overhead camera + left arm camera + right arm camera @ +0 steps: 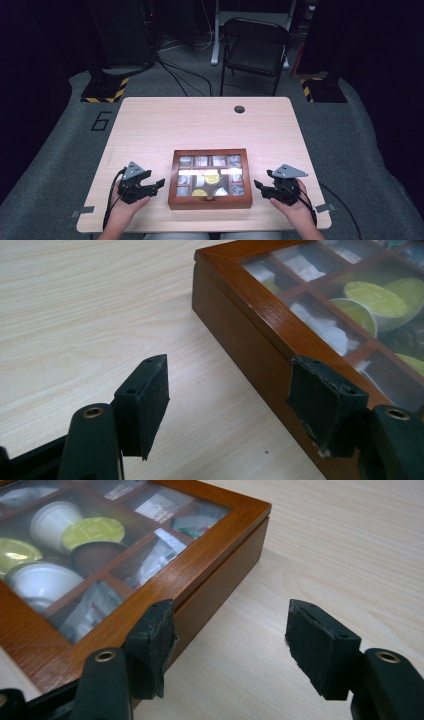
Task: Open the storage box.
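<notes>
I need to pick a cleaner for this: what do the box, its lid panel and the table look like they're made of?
Box: seemingly wood with a glossy reddish-brown varnish; grain shows. Lid panel: clear glass or plastic, can't tell which; it reflects light and the contents show through. Table: pale wood-grain surface, matte, possibly laminate.

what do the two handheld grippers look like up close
Both the left gripper and right gripper are black, each topped by a grey three-cornered plate with a black cable trailing back. Each has two jaws with brass-ringed holes and dark rubbery pads; one pad's edge looks frayed. No sleeves show.
</notes>
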Tool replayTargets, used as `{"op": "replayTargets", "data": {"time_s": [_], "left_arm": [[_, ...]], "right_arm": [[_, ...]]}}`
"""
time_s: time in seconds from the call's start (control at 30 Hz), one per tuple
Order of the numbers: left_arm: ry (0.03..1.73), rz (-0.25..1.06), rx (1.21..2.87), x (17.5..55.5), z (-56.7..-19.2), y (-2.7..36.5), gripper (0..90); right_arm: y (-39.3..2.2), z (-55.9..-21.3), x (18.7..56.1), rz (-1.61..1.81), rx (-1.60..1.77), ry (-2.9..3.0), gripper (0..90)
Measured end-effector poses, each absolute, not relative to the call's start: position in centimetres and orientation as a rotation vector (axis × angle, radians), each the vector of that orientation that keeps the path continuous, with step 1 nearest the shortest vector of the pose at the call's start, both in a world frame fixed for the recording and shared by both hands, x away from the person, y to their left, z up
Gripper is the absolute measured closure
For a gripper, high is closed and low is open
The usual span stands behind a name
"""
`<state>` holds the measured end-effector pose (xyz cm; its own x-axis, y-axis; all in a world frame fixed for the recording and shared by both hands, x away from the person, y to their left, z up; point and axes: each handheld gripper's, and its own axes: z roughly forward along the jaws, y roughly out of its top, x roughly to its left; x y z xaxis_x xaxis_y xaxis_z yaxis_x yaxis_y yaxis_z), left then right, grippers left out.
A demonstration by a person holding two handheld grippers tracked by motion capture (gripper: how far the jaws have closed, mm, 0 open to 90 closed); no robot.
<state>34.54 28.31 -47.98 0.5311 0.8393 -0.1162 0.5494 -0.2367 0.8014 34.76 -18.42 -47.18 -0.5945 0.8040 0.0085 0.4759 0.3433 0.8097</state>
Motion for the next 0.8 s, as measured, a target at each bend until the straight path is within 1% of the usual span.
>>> {"op": "replayTargets", "data": {"time_s": [0.53,0.8], "left_arm": [[1.104,0.412,1.909,32.3,-47.4,28.0,33.1],[1.082,0.395,1.927,31.3,-47.4,27.6,33.6]], "right_arm": [[-17.8,-46.8,32.5,1.179,1.092,2.249,35.9],[-17.5,-46.8,31.6,1.2,1.082,2.26,35.9]]}}
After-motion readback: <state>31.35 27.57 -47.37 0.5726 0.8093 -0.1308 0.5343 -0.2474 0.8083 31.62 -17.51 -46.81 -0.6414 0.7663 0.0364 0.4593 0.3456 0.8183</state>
